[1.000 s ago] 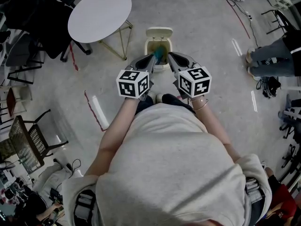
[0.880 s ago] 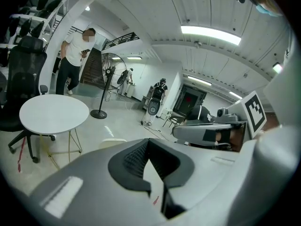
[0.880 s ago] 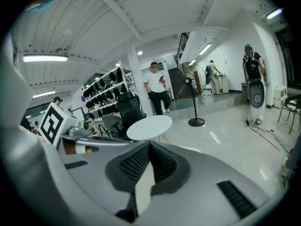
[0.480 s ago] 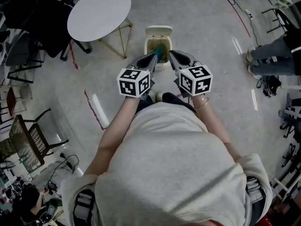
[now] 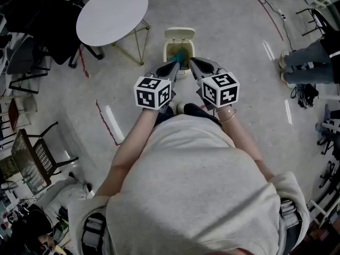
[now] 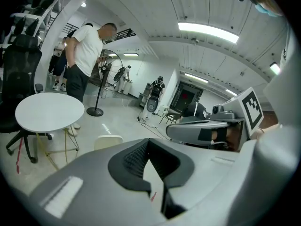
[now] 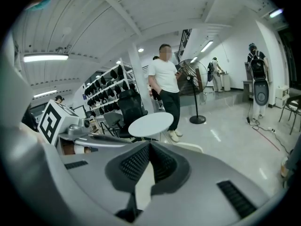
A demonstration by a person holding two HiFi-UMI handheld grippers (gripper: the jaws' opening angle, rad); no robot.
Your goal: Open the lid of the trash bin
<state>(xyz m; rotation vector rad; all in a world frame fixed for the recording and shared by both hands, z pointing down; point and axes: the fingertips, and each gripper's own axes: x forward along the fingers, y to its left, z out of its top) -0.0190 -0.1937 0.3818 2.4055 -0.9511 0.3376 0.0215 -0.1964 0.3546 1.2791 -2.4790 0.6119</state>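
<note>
A round white table (image 5: 112,15) stands beside a black office chair (image 5: 40,23), a bystander's legs (image 5: 311,62) far right.

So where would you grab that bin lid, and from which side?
Probably take the lid by its free top edge: it looks raised, standing at the far end of the trash bin. It is a thin flat panel, so pinch across its thickness, coming from above on the person's side; the hinge seems to be behind.

Grey concrete floor (image 5: 228,31) carries a trash bin (image 5: 179,36) and round table (image 5: 112,15).
</note>
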